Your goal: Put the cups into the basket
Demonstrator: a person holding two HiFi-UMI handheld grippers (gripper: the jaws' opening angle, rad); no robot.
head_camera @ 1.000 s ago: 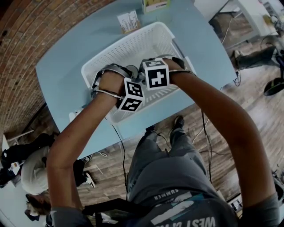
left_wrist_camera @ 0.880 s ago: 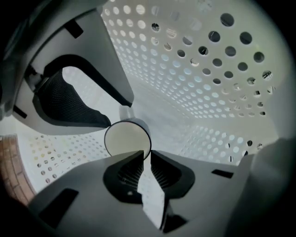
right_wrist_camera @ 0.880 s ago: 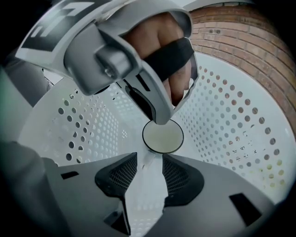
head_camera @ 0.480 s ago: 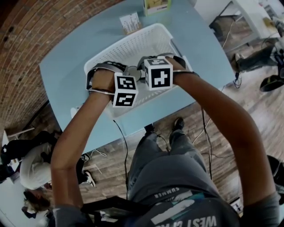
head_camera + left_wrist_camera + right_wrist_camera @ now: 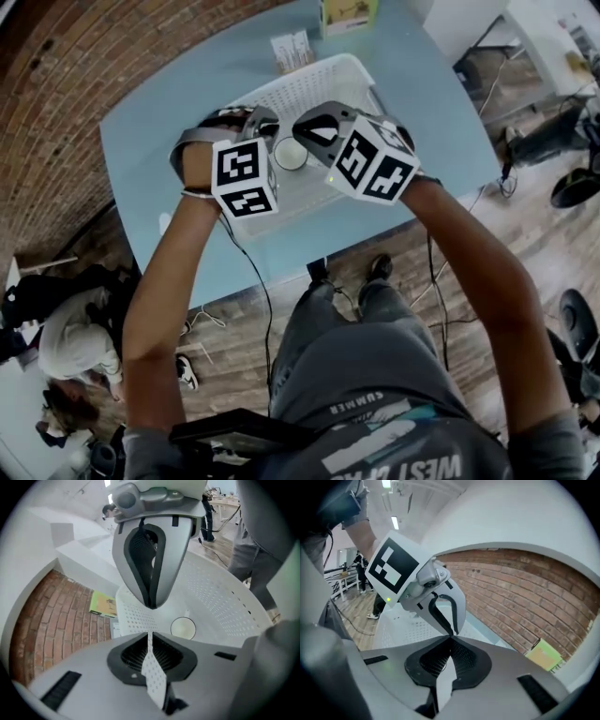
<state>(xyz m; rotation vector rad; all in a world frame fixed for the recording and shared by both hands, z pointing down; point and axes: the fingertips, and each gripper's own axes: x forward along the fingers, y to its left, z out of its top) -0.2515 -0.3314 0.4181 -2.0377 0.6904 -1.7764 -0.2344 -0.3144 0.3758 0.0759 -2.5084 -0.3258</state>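
Left gripper and right gripper hung side by side over the white basket in the head view, their tips almost meeting. One cup sat mouth up inside it, on the side toward the near edge of the blue worktop; no other cup showed. In the left gripper view that gripper's jaws were pressed together, pinching nothing, with the cup just beyond them on the basket floor. In the right gripper view the jaws had just closed and stood together, empty. The likeliest slip seemed to be the two crowded grippers knocking together. One could also clip the basket wall, shoving it toward the near edge and toppling the cup.
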